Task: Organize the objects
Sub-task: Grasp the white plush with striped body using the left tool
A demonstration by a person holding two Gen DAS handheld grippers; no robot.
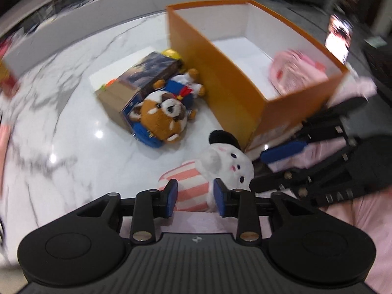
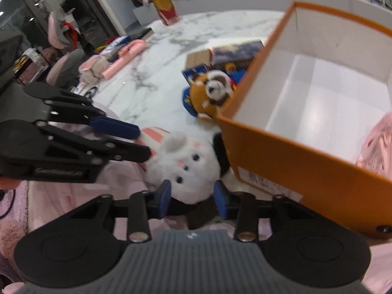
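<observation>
A white bunny plush with a pink-striped body [image 1: 215, 171] lies at the near edge of the marble table, beside the orange box [image 1: 235, 83]. My left gripper [image 1: 196, 196] is closed around its striped body. My right gripper [image 2: 192, 197] is closed around its white head [image 2: 186, 166]. Each gripper shows in the other's view: the right one [image 1: 303, 156] and the left one [image 2: 137, 142]. A pink plush [image 1: 296, 71] lies inside the box. A brown red-panda plush [image 1: 164, 115] in blue lies left of the box.
A cardboard box and a dark printed box [image 1: 139, 85] lie behind the panda plush, with a yellow toy [image 1: 171, 54]. Pink cases [image 2: 125, 56] and clutter sit at the table's far left. Pink fabric [image 2: 73, 203] lies under the grippers.
</observation>
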